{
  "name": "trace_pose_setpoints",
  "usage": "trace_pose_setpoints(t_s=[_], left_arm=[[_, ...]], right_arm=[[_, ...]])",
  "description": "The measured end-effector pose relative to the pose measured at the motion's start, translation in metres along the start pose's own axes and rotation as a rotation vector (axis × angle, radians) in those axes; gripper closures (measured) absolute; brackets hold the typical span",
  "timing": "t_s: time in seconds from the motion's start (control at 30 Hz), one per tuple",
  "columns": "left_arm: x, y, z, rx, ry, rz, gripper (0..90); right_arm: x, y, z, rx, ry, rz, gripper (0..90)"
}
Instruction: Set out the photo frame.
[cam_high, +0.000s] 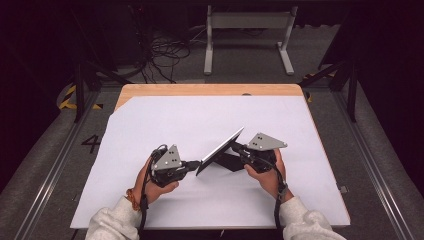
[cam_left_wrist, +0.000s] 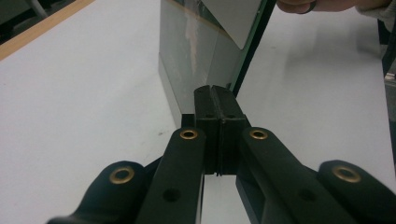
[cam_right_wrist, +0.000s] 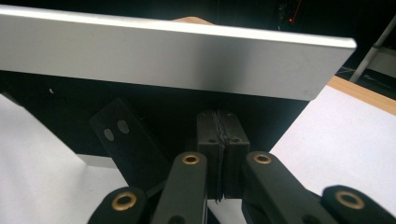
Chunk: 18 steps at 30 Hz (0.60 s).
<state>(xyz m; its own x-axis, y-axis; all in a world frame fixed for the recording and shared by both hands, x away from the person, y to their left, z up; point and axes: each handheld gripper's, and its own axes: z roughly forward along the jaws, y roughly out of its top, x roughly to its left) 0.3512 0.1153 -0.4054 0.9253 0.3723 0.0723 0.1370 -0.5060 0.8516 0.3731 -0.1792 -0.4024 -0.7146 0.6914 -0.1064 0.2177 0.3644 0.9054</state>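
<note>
- Item: picture frame (cam_high: 220, 150), flat glass-fronted panel with a silver edge and a black back, propped at a tilt near the middle of the white sheet (cam_high: 165, 120) that covers the wooden table (cam_high: 210, 90).
- Support: a black fold-out stand (cam_right_wrist: 128, 140) on the back, angled down toward the sheet; two small round fastenings show on it in the right gripper view.
- Left gripper (cam_high: 192, 164): jaws brought together at the frame's lower corner. The left gripper view has the closed pads right at the glass edge; whether they pinch it or only press against it I cannot tell.
- Right gripper (cam_high: 236, 148): jaws together, tips up against the black back just beside the stand. No hold on anything can be made out.
- Hands: each wraps a gripper from below, sleeves entering at the near edge of the table.
- Step in hand, as judged: standing the frame up on its stand.
- Handling note: steady the front corner with the left while the right nudges the stand outward; push slowly and low.
- Risk: glass may slide on the smooth sheet or tip forward if the back is pushed too high.
</note>
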Motion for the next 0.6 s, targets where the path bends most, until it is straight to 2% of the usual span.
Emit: trace_pose_setpoints(t_s=[0.6], left_arm=[[-0.014,0.009,0.011,0.0,-0.009,0.028,89.8]], right_arm=[[0.007,0.003,0.007,0.002,0.02,-0.017,89.5]])
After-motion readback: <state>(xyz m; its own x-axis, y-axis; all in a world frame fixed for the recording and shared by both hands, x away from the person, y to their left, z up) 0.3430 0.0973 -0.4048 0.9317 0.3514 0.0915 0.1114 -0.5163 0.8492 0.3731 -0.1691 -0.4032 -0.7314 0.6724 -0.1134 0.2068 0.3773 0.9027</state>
